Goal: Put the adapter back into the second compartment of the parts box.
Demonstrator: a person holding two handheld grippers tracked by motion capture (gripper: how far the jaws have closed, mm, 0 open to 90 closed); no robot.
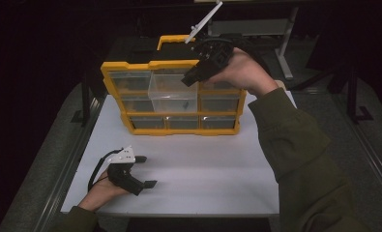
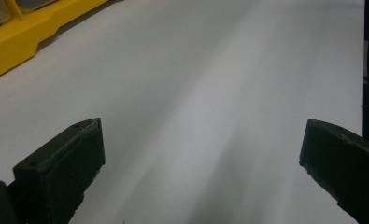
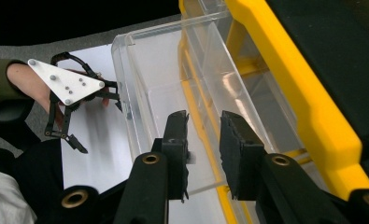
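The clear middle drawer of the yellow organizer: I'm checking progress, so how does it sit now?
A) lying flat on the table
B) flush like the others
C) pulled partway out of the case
C: the clear drawer juts forward from the yellow organizer, with the right gripper at its top edge.

A white table (image 1: 203, 164) stands in a dark room.

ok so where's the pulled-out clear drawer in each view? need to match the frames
High view: the clear drawer juts from the organizer's top middle, right gripper at its right edge.
Left gripper view: not in frame.
Right gripper view: centre, the drawer's near wall ahead of the jaws.
Shared landmark: the yellow organizer frame.
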